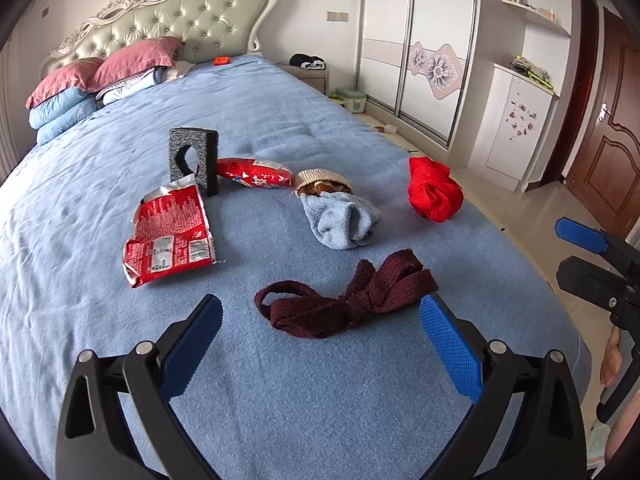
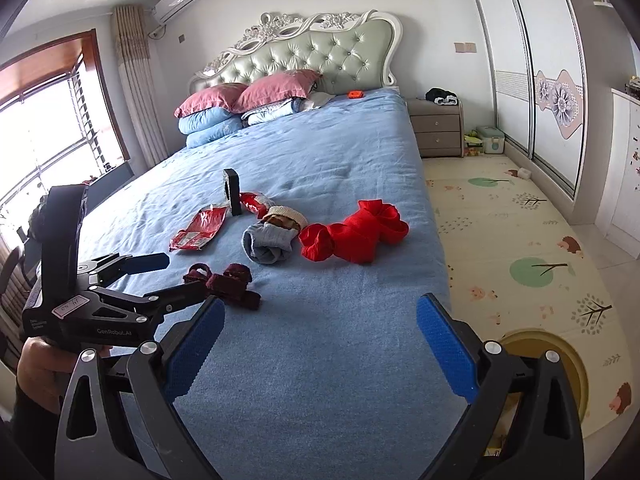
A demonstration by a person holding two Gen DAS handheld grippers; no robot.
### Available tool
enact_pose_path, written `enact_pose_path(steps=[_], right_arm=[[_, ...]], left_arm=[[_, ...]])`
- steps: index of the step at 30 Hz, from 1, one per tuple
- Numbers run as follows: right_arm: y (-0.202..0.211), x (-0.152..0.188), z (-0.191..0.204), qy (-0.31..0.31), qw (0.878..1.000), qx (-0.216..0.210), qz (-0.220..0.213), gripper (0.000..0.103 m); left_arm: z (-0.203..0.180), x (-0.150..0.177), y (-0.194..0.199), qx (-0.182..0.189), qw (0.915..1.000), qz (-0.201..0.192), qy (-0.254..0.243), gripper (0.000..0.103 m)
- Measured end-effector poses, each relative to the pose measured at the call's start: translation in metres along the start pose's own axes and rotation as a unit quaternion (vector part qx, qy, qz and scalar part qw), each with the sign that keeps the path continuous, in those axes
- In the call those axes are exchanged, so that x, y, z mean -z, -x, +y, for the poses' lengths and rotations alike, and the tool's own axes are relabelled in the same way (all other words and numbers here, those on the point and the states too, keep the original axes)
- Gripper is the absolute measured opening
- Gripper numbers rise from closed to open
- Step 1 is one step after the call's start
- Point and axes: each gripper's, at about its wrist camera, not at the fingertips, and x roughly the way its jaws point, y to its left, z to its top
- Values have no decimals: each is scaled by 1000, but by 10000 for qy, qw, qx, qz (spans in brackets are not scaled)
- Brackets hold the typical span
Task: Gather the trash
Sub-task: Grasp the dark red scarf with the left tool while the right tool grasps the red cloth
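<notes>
On the blue bed (image 1: 280,400) lie a torn red snack wrapper (image 1: 170,236), a second crumpled red wrapper (image 1: 254,174) and a grey foam block (image 1: 194,160) standing upright. My left gripper (image 1: 320,340) is open and empty, low over the bed, just short of a dark maroon sock (image 1: 348,304). My right gripper (image 2: 320,344) is open and empty over the bed's near right part. The wrapper (image 2: 198,232), the foam block (image 2: 232,192) and the left gripper (image 2: 160,276) show in the right wrist view. A yellow bin (image 2: 560,364) stands on the floor beside the bed.
A blue-grey sock bundle (image 1: 340,216) with a tan cuff and red socks (image 1: 434,190) lie on the bed among the trash. Pillows (image 1: 100,76) sit by the headboard. A nightstand (image 2: 436,128), a patterned floor mat (image 2: 520,248) and wardrobes (image 1: 420,48) are to the right.
</notes>
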Motion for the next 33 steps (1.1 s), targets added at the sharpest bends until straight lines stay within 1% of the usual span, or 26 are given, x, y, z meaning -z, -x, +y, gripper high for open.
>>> enact_pose_path(steps=[5, 8, 10, 11, 12, 13, 14, 16, 17, 19, 21, 26, 30, 32, 33], right_arm=[[-6, -4, -1, -14, 10000, 53, 46, 93], [-12, -8, -1, -19, 9999, 79, 82, 93], [-15, -10, 0, -2, 9999, 105, 95, 93], [-16, -11, 0, 15, 9999, 106, 97, 93], [-18, -12, 0, 29, 9999, 110, 99, 93], [-20, -13, 0, 37, 9999, 129, 108, 93], [-22, -14, -1, 32, 9998, 150, 124, 93], [-29, -15, -1, 6, 9997, 161, 187, 93], [-32, -15, -3, -20, 9996, 166, 214, 93], [-37, -15, -6, -121, 9995, 140, 261, 93], [-42, -14, -9, -253, 9991, 79, 329, 93], [-52, -18, -17, -477, 9974, -68, 535, 93], [-60, -30, -20, -456, 9976, 16, 519, 93], [-68, -38, -25, -552, 9970, 10, 540, 93], [-72, -41, -27, -597, 9967, 105, 545, 93]], left_arm=[[-10, -3, -18, 233, 9982, 204, -521, 99], [-14, -5, -33, 263, 9965, 450, -658, 98], [-13, -4, -38, 252, 9962, 568, -608, 88], [-12, -4, -39, 263, 9963, 588, -571, 86], [-11, -3, -39, 272, 9965, 579, -533, 83], [-9, -3, -39, 285, 9967, 575, -489, 76], [-7, -3, -39, 276, 9970, 569, -447, 72], [-2, -2, -37, 223, 9977, 528, -371, 54], [1, -1, -36, 231, 9979, 508, -321, 51], [10, -1, -33, 491, 9977, 451, -86, 42], [17, -2, -30, 627, 9972, 395, 99, 37], [24, -3, -22, 935, 9948, 278, 302, 35], [27, -8, -11, 1117, 9927, 103, 434, 35], [28, -12, -9, 1166, 9921, 37, 467, 35], [28, -14, -8, 1192, 9917, 24, 485, 35]])
